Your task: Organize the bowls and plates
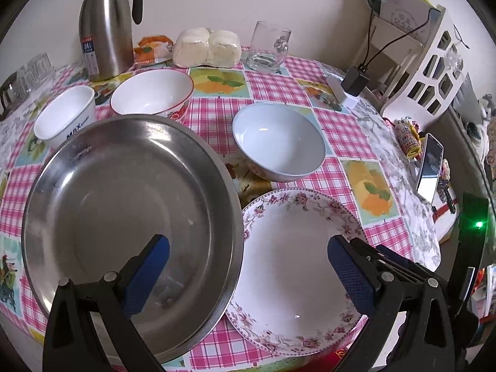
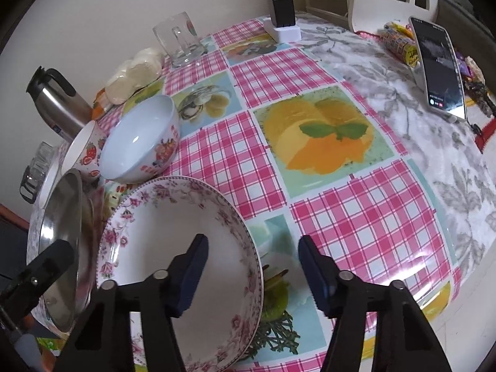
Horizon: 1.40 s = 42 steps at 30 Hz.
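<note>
A large steel plate [image 1: 124, 217] lies at the left, its right rim overlapping a floral-rimmed white plate [image 1: 297, 263]. My left gripper [image 1: 248, 239] is open, one finger over the steel plate and the other over the floral plate, with nothing pressed. In the right wrist view, my right gripper [image 2: 253, 238] straddles the right rim of the floral plate [image 2: 173, 248]: one pad is above its inside, the other is outside it, and neither touches. Behind stand a pale bowl [image 1: 279, 142], a red-rimmed bowl [image 1: 152, 93] and a white cup [image 1: 65, 114].
Along the wall are a steel thermos [image 1: 105, 24], wrapped buns [image 1: 206, 46] and a glass mug [image 1: 269, 46]. A charger [image 1: 355, 80], a white rack [image 1: 434, 71] and a propped phone [image 2: 440, 71] stand at the right. Small glasses [image 1: 24, 74] sit far left.
</note>
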### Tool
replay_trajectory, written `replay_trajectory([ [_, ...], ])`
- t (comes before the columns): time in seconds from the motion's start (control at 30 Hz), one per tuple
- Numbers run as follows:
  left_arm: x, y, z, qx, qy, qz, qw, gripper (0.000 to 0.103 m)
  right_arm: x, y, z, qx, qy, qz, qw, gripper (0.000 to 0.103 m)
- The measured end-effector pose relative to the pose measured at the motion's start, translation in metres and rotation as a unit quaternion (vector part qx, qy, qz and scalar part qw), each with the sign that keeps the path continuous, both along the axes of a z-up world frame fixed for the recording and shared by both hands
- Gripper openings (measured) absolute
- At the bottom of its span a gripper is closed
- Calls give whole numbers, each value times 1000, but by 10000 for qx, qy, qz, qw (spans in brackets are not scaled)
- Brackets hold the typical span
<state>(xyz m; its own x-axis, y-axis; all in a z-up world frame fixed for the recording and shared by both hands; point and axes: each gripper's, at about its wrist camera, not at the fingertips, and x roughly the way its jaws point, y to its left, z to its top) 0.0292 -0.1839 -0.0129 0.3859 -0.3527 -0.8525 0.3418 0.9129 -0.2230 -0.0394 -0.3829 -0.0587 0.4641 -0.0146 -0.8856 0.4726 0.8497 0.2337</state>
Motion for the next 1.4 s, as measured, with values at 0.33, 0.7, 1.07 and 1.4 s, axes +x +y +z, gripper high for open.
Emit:
replay_trajectory([
  [0.33,1,0,-1,59,36,4,10000,102,5,5,-13,-17,252,180,9995,38],
  [0.7,3,4,-1,99,-140,165,9997,102,8,9,-14,-93,270,284,9992,32],
  [1.07,8,11,-2,6,4,318,9995,102,7,7,-14,-18,204,289,9994,27],
  [1.4,5,7,1,-11,7,206,9998,102,5,3,-14,25,145,215,9997,27],
])
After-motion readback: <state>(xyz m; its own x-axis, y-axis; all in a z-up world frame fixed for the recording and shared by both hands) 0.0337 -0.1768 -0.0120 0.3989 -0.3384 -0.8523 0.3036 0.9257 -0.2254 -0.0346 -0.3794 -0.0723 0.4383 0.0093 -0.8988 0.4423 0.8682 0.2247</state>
